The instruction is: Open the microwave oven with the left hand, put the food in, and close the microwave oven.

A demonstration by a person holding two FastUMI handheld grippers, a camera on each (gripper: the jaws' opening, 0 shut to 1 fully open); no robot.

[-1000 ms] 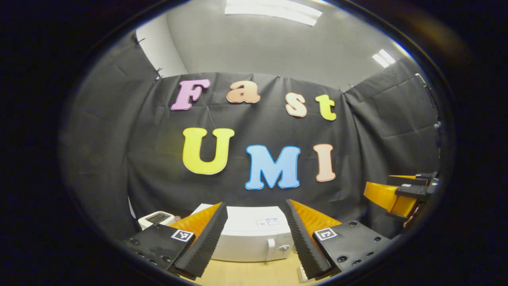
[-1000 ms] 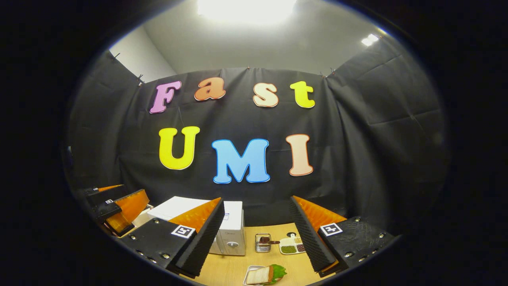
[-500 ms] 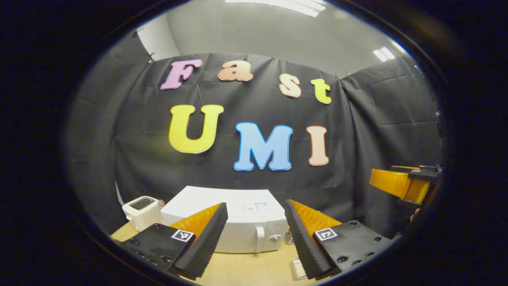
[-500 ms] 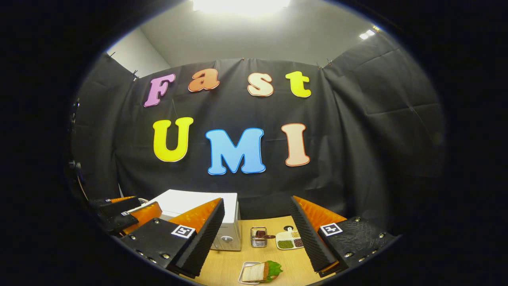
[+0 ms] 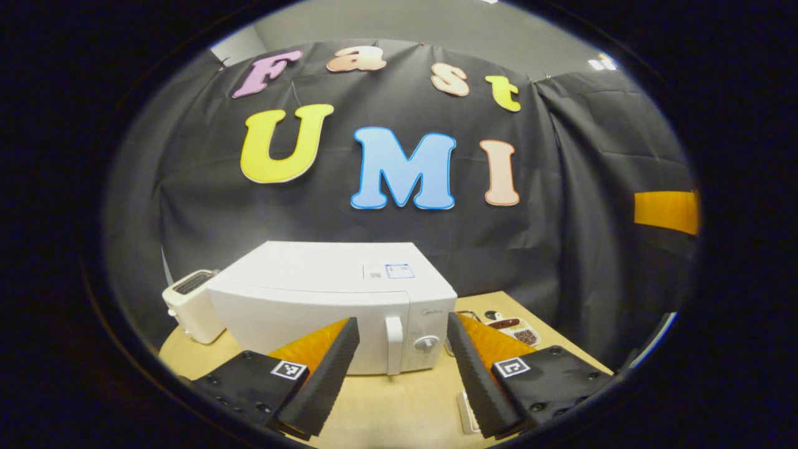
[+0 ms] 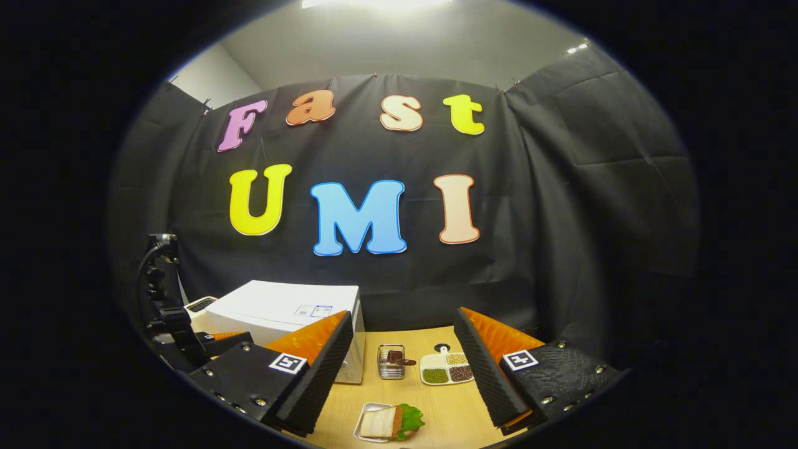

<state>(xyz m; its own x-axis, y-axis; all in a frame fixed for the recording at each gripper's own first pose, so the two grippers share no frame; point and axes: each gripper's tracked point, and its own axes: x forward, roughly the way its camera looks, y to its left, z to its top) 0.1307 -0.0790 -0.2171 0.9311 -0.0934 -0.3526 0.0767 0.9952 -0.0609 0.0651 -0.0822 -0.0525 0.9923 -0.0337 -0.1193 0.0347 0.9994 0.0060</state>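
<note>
A white microwave oven (image 5: pixel 312 293) stands on the wooden table with its door shut, its vertical handle (image 5: pixel 393 337) beside a round knob (image 5: pixel 426 343). My left gripper (image 5: pixel 399 368) is open a short way in front of the handle, holding nothing. The food is a sandwich with lettuce on a small white plate (image 6: pixel 368 415), the sandwich (image 6: pixel 389 423) lying near the table's front. My right gripper (image 6: pixel 405 368) hangs open above and behind the plate, empty. The microwave (image 6: pixel 280 308) sits to its left, with the left gripper (image 6: pixel 187 343) in front of it.
A white toaster (image 5: pixel 187 299) stands left of the microwave. A small wire basket (image 6: pixel 391 363) and a divided dish of beans (image 6: pixel 446 369) sit right of the microwave. The wooden table (image 6: pixel 436 411) runs forward from them. Black cloth closes the back and sides.
Both gripper views have tipped downward. The left gripper has come closer to the microwave, whose door and handle now loom larger. The right gripper has shifted slightly, bringing more of the table into sight.
</note>
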